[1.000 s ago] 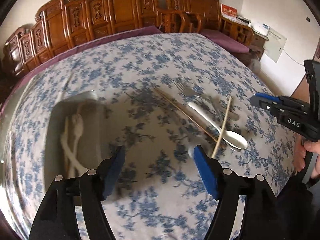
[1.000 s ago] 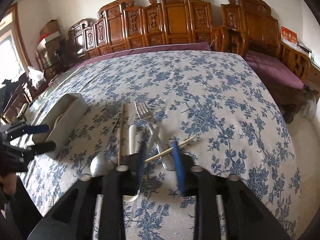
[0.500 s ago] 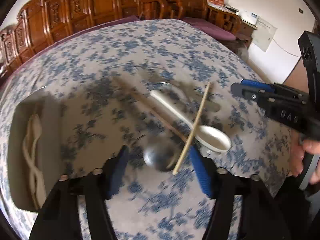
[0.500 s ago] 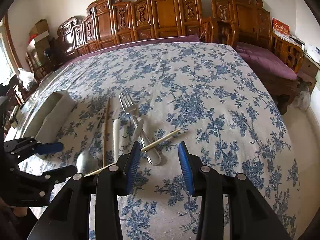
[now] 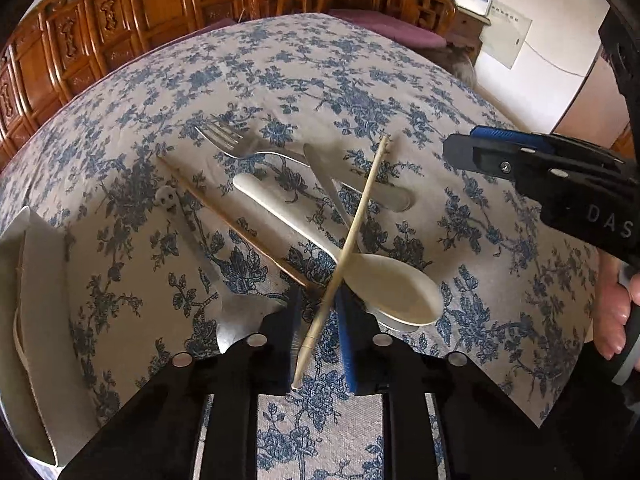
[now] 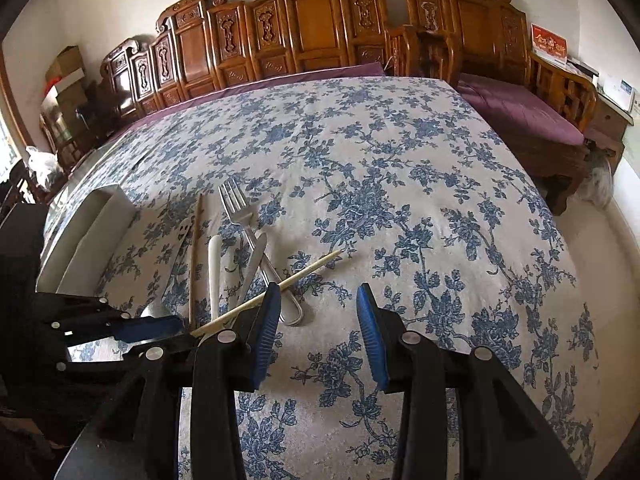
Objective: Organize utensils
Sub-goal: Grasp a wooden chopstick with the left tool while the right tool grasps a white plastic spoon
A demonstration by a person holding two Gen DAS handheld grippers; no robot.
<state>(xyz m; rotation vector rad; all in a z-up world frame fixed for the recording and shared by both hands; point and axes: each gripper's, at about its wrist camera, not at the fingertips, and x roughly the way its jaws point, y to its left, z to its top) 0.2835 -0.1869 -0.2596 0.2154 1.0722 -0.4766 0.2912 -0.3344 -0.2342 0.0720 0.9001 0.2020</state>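
A loose pile of utensils lies on the flowered tablecloth: a steel fork (image 5: 224, 140), a metal knife (image 5: 320, 164), a white spoon (image 5: 384, 288), a dark chopstick (image 5: 224, 212) and a pale chopstick (image 5: 360, 208) laid across the others. My left gripper (image 5: 318, 296) is down at the pale chopstick's near end, its jaws closing with the stick between them and a gap still showing on each side. A metal spoon's bowl (image 5: 236, 320) lies under its left finger. My right gripper (image 6: 316, 320) hangs open over bare cloth beside the fork (image 6: 236, 208), holding nothing.
A white organiser tray (image 5: 36, 280) stands at the left of the pile, with pale utensils in it. Carved wooden benches (image 6: 312, 20) with purple cushions line the far side. A hand (image 5: 612, 304) holds the right gripper near the table's edge.
My left gripper has swung right from the tray and dropped onto the pile, its jaws narrowing around the pale chopstick's end. The right gripper has hardly shifted.
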